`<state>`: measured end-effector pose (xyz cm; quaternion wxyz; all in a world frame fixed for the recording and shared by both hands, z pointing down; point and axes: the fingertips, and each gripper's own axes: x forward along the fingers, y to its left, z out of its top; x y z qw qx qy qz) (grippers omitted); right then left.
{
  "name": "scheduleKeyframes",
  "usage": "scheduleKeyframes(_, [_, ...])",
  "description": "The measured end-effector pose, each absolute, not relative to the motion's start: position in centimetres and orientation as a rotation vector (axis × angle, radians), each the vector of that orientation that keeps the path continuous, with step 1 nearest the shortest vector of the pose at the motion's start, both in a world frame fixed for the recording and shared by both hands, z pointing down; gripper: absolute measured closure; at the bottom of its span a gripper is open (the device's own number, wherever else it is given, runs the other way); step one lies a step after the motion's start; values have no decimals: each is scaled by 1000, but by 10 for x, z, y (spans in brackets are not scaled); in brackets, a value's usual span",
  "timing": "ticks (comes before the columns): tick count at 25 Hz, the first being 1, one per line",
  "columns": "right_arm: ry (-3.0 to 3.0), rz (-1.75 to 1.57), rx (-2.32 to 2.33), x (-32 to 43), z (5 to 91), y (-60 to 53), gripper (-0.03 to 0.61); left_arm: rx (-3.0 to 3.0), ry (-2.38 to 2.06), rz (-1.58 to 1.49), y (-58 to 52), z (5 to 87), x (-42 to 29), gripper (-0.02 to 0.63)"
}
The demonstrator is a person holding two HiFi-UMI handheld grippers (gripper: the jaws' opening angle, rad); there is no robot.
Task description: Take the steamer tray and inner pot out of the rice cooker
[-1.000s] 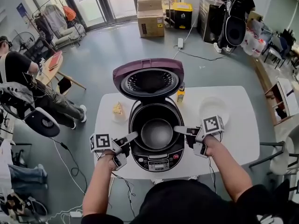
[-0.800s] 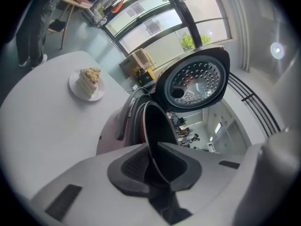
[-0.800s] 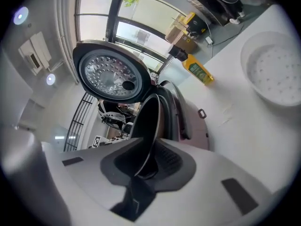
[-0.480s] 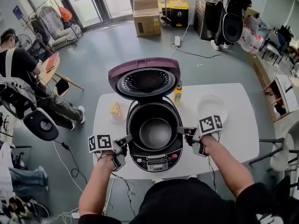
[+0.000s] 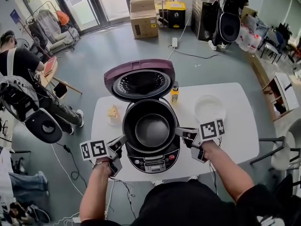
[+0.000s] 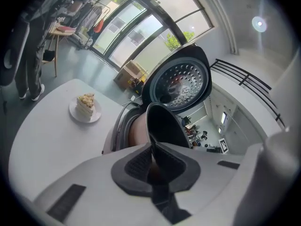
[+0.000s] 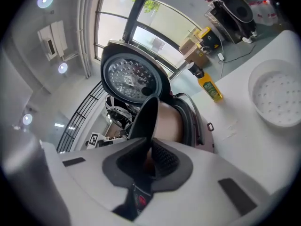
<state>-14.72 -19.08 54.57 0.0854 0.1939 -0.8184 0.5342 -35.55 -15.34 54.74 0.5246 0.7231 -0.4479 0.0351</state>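
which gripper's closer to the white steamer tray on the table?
Right. The right gripper, shut on the inner pot, is beside the steamer tray; the left gripper clamps the pot's opposite rim, farther off.

cake slice (image 5: 113, 111): on small plate (image 5: 116, 123), left side of bench (image 5: 235, 135)
yellow bottle (image 5: 174, 93): upright, bench rear edge
cardboard boxes (image 5: 143, 18): stacked on floor, far back

Cluttered lab: cardboard boxes (image 5: 144, 17), power strip (image 5: 173, 42)
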Motion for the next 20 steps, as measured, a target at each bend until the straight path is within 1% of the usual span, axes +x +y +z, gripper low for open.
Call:
scheduleKeyframes(6, [-2585, 1470, 568, -150, 488, -179, 548, 1830, -1151, 76, -141, 498, -358, 584])
scheduleKeyframes(12, [-2718, 1334, 597, -130, 438, -176, 548, 1938, -1186, 57, -138, 449, -340, 581])
scheduleKeyframes(20, [-2742, 1295, 780, -80, 416, -187, 548, 2050, -1166, 64, -155, 420, -294, 578])
